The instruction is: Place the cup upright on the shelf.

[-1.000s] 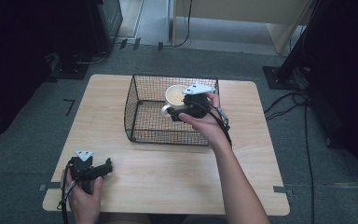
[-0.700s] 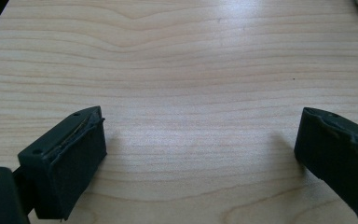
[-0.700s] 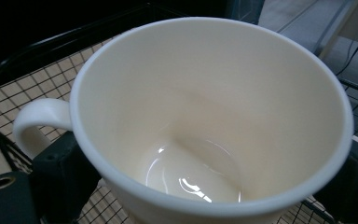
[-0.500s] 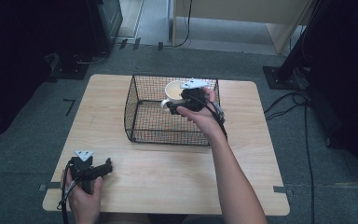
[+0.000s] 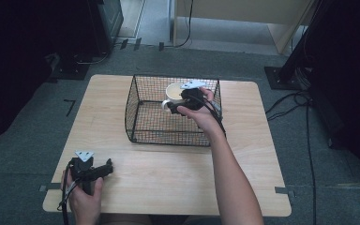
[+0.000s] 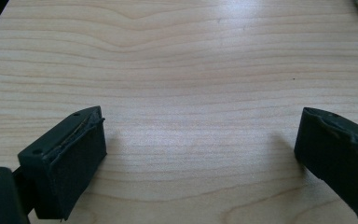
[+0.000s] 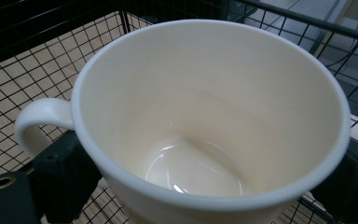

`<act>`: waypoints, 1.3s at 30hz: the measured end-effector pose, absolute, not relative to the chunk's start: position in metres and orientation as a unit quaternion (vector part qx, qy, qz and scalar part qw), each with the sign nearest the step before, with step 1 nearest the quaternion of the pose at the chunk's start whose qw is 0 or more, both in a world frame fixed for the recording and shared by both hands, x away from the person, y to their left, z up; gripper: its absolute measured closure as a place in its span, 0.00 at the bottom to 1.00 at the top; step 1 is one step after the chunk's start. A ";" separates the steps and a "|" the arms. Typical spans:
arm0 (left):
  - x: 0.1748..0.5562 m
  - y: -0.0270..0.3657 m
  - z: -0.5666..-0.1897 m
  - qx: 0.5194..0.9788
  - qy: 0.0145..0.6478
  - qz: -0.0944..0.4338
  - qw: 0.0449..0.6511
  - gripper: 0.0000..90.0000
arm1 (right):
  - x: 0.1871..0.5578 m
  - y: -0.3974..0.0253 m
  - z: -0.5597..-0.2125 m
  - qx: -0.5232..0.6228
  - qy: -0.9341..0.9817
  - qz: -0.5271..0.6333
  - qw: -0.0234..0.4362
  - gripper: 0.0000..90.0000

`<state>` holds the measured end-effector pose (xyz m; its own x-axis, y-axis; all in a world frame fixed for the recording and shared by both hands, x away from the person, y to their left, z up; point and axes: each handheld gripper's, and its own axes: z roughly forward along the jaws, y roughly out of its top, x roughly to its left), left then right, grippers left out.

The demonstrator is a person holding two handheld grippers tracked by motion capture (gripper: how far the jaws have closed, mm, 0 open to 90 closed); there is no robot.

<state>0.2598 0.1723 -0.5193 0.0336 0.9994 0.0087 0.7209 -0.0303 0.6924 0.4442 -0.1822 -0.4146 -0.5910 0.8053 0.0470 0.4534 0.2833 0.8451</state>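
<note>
no readable text, labels, brands, numbers or signs on anything

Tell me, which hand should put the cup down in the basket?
Probably the right: the right gripper already grips the mug over the wire basket. The left gripper rests open, far off.

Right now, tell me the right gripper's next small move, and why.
Probably lower the mug a little further. The right gripper has it clamped from both sides inside the basket, and whether its base sits on the basket floor cannot be seen.
</note>
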 end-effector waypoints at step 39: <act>0.260 0.172 -0.519 0.668 0.644 0.262 0.266 0.02 | 0.460 -0.179 -0.463 0.428 0.831 0.313 0.169 0.02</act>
